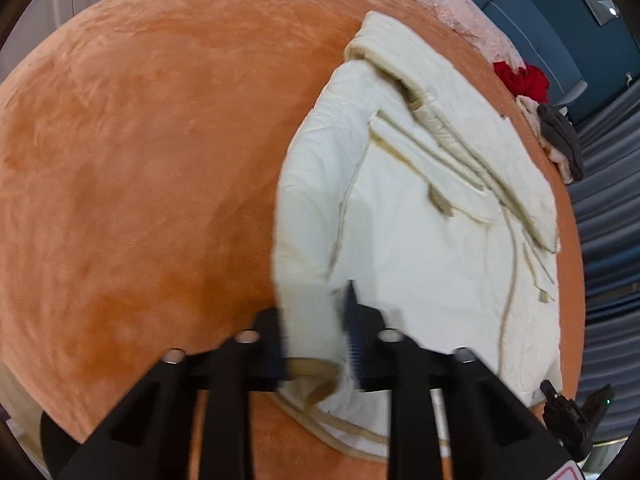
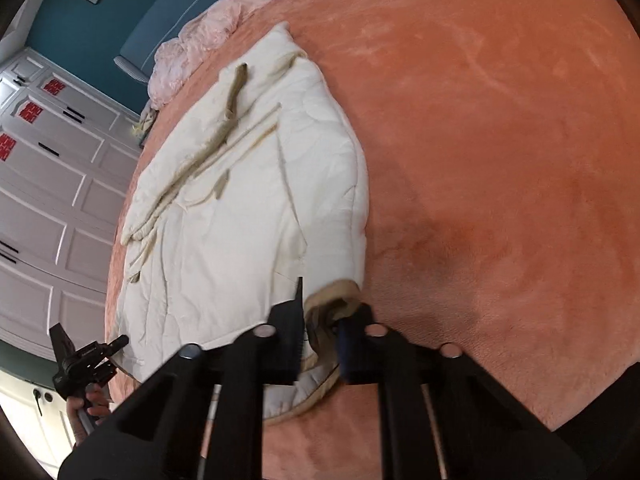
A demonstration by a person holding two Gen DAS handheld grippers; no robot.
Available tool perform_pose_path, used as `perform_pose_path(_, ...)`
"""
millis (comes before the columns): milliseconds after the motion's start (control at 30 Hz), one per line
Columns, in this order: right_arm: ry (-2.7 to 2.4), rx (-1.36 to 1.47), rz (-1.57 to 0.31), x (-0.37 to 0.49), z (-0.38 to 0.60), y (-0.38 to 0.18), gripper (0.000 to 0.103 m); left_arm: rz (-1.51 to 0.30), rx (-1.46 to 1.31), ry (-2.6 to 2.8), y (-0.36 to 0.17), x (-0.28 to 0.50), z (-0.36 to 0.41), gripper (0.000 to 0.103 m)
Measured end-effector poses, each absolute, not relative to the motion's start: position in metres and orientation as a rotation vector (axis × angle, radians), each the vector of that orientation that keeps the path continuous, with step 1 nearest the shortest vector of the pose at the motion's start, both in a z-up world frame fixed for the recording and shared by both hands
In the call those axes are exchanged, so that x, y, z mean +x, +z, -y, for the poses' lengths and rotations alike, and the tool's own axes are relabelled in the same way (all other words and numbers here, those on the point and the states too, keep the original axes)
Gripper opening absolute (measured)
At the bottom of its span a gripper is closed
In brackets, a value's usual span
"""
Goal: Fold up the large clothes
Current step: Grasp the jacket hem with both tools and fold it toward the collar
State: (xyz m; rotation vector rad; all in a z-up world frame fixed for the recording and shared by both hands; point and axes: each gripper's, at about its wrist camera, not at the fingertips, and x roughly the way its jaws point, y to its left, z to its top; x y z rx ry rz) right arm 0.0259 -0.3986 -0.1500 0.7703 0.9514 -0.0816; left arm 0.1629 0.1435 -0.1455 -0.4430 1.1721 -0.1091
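Cream quilted cloth with tan piping makes up the garment (image 1: 420,208), a large padded robe or coat that lies spread flat on the orange plush bed cover (image 1: 140,140), its collar end toward the pillows and its hem end nearest both cameras. The cloth appears soft, thick and limp; it is judged moderately heavy for clothing, likely to sag and drag on the plush pile when lifted. The bound hem corners offer the firmest hold, since the piping stiffens the edge.

Left tool (image 1: 316,336): its fingers straddle the near hem corner, with cream cloth bunched between them; it appears closed on the garment, though motion blur softens the contact.

Right tool (image 2: 320,328): its fingers clamp a tan-edged fold of the opposite near corner, the cloth gathered and raised between them.

In each wrist view the garment extends forward and away from the tool, so both grips sit at the same end. Each tool shows at the lower edge of the other's view.

A pink ruffled bedding (image 2: 192,44) and a red cloth (image 1: 522,80) lie well apart beyond the collar.
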Motion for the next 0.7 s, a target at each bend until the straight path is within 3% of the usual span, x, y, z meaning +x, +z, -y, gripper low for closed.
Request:
perform_pose_path(233, 0.016, 0.595, -0.953, -0.013, 0.393, -0.095, 0.003, -1.104, -0.345, -0.194, -0.093, 0.114, -0.139, 0.009)
perform_pose_path(367, 0.098, 0.416, -1.069, -0.071, 0.379, -0.068, 0.003, -1.163, -0.228, -0.258, -0.073, 0.044, -0.134, 0.008)
perform_pose_path(567, 0.198, 0.387, -1.232, -0.16, 0.354, -0.031, 0.003, -1.248, -0.228, -0.263, -0.036, -0.046, -0.157, 0.008)
perform_pose_path(700, 0.185, 0.38, -1.062, -0.147, 0.354, 0.022, 0.003, -1.115, -0.183, -0.261, 0.011, -0.047, -0.148, 0.006)
